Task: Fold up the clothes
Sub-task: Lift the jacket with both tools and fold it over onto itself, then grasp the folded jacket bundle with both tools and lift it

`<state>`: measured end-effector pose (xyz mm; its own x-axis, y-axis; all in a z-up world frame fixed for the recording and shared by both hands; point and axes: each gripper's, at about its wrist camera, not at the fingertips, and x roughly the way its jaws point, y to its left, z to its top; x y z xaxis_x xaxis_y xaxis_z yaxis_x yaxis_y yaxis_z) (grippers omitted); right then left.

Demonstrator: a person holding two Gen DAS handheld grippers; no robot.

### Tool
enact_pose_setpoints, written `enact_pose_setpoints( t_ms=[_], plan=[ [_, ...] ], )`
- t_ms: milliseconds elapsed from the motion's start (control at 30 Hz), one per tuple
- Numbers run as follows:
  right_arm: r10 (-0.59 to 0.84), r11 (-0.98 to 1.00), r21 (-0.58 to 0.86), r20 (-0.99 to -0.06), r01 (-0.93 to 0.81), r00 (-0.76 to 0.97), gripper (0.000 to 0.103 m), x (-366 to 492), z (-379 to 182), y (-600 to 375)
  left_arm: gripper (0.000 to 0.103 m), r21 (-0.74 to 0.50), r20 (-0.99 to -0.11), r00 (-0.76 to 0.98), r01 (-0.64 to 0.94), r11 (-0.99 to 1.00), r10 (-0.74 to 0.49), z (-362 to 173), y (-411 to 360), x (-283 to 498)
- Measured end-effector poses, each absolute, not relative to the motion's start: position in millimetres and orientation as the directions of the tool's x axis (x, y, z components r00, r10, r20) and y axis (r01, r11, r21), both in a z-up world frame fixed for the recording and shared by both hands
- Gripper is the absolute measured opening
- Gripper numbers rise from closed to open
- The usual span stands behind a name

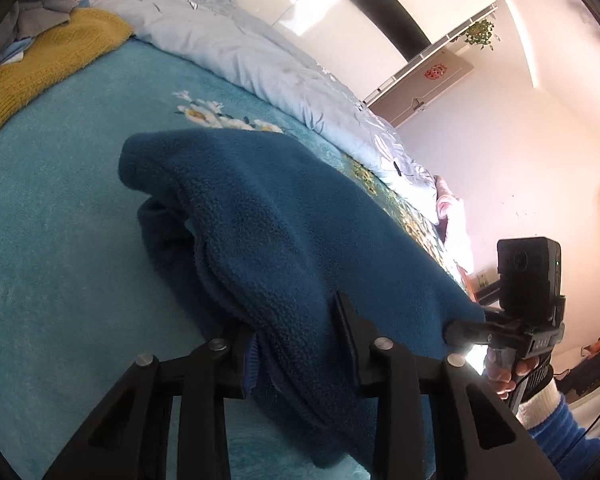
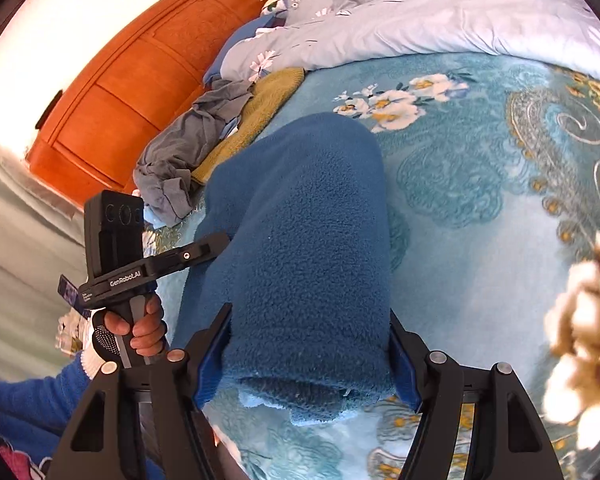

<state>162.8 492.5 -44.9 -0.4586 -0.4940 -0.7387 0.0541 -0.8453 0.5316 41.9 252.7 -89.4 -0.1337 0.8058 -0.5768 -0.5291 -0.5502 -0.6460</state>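
A dark teal fleece garment (image 1: 284, 216) hangs doubled over above the turquoise flowered bedspread (image 1: 60, 208). My left gripper (image 1: 296, 336) is shut on one end of it, fleece bunched between the fingers. My right gripper (image 2: 308, 356) is shut on the other end of the fleece garment (image 2: 300, 240), which drapes forward from the fingers toward the bedspread (image 2: 480, 240). Each view shows the other gripper: the right one (image 1: 460, 330) at the garment's far edge, the left one (image 2: 216, 244) at its left edge.
A yellow knitted garment (image 1: 40, 68) and a grey crumpled garment (image 2: 188, 140) lie at the head of the bed. A pale blue flowered duvet (image 2: 420, 20) is bunched along the far side. An orange wooden headboard (image 2: 132, 80) stands behind. A pale wall (image 1: 520, 160) lies beyond the bed.
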Motion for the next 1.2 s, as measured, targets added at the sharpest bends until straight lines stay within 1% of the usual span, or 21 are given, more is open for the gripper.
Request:
enact_pose_setpoints(
  t_ms=[133, 233, 333, 433, 500, 567, 600, 700, 733, 767, 800, 933, 1100, 1200],
  plan=[
    [-0.504, -0.854, 0.508, -0.76, 0.109, -0.41, 0.072, 146.8, -48.5, 517.5, 0.034, -0.652, -0.592, -0.142, -0.494, -0.575, 0.794, -94.1, 274.1, 47.0],
    [-0.519, -0.852, 0.504, -0.772, 0.145, -0.366, 0.072, 145.4, -56.1, 533.1, 0.035, -0.658, -0.597, -0.146, -0.473, -0.585, 0.789, -102.0, 273.2, 52.1],
    [-0.519, -0.854, 0.497, -0.79, 0.154, -0.327, 0.072, 147.9, -69.7, 541.5, 0.041, -0.651, -0.613, -0.147, -0.463, -0.602, 0.776, -106.5, 272.9, 56.9],
    [-0.519, -0.853, 0.503, -0.786, 0.14, -0.335, 0.073, 152.5, -78.7, 544.8, 0.043, -0.665, -0.607, -0.143, -0.447, -0.598, 0.782, -108.0, 270.2, 58.0],
    [-0.518, -0.851, 0.509, -0.775, 0.129, -0.363, 0.076, 157.0, -78.8, 546.4, 0.048, -0.663, -0.611, -0.144, -0.444, -0.603, 0.778, -105.2, 267.7, 57.2],
    [-0.488, -0.867, 0.485, -0.782, 0.112, -0.387, 0.079, 161.8, -76.9, 545.3, 0.067, -0.636, -0.64, -0.159, -0.439, -0.635, 0.751, -102.7, 264.9, 54.8],
    [-0.475, -0.873, 0.477, -0.785, 0.102, -0.397, 0.08, 164.1, -76.1, 545.1, 0.07, -0.627, -0.647, -0.165, -0.439, -0.643, 0.744, -101.0, 261.7, 54.5],
    [-0.45, -0.88, 0.472, -0.785, 0.059, -0.427, 0.083, 169.8, -74.0, 547.1, 0.073, -0.62, -0.647, -0.172, -0.448, -0.644, 0.743, -95.1, 248.6, 54.1],
    [-0.437, -0.882, 0.47, -0.784, 0.039, -0.44, 0.084, 171.8, -73.0, 547.6, 0.077, -0.613, -0.652, -0.176, -0.45, -0.65, 0.737, -94.0, 243.9, 53.7],
    [-0.426, -0.883, 0.468, -0.783, 0.021, -0.453, 0.086, 174.3, -71.9, 548.5, 0.082, -0.602, -0.66, -0.184, -0.451, -0.659, 0.728, -93.2, 239.0, 53.2],
    [-0.406, -0.886, 0.463, -0.784, -0.007, -0.47, 0.09, 178.5, -70.1, 549.2, 0.084, -0.589, -0.668, -0.195, -0.451, -0.671, 0.718, -91.3, 233.8, 52.7],
    [-0.318, -0.888, 0.443, -0.783, -0.121, -0.534, 0.099, 195.7, -62.7, 551.6, 0.091, -0.542, -0.683, -0.237, -0.469, -0.697, 0.691, -80.8, 214.4, 44.8],
    [-0.24, -0.84, 0.479, -0.748, -0.253, -0.619, 0.103, 225.8, -54.5, 545.2, 0.092, -0.474, -0.7, -0.277, -0.51, -0.718, 0.659, -57.2, 204.0, 16.1],
    [-0.217, -0.757, 0.558, -0.705, -0.34, -0.675, 0.103, 246.9, -60.3, 540.4, 0.092, -0.455, -0.702, -0.27, -0.542, -0.707, 0.659, -45.4, 207.6, -10.3]
  ],
)
